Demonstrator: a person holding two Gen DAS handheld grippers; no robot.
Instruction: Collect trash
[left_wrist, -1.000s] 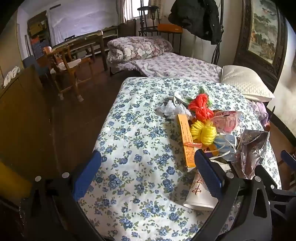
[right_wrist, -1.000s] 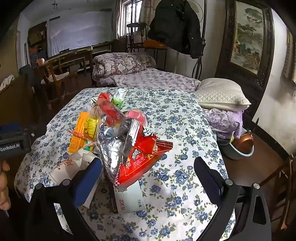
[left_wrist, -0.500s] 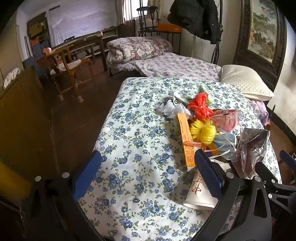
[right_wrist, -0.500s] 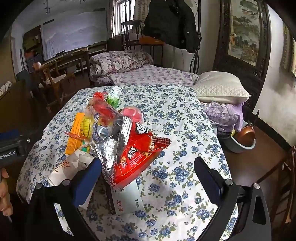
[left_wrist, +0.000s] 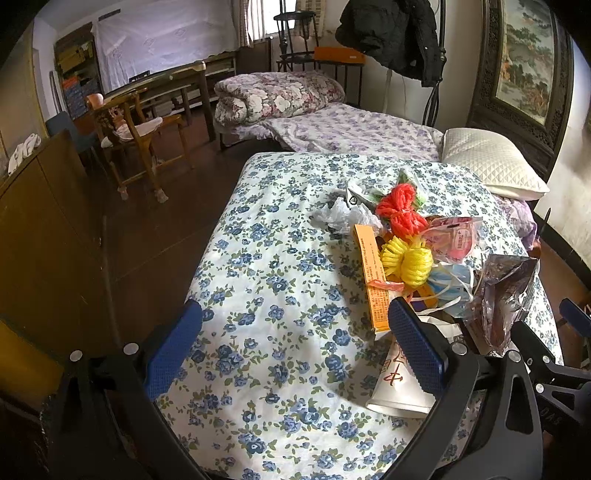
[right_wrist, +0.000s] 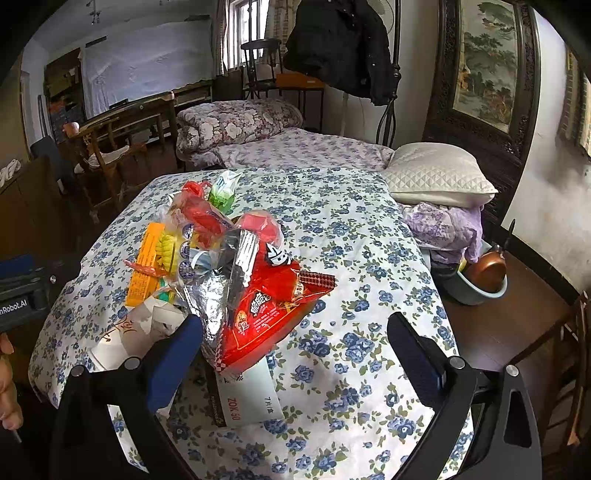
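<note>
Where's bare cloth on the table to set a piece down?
Free: the left strip between the orange box and the table edge, and the right side past the red bag. Crowded: the trash pile at centre.

Your left gripper (left_wrist: 295, 349) is level, its jaws spread wide with nothing between the blue pads (left_wrist: 173, 349). Your right gripper (right_wrist: 295, 350) takes the same pose, jaws fully apart and empty. In the right wrist view, your left hand (right_wrist: 8, 387) shows at the left edge, fingers wrapped on the left gripper's handle.
</note>
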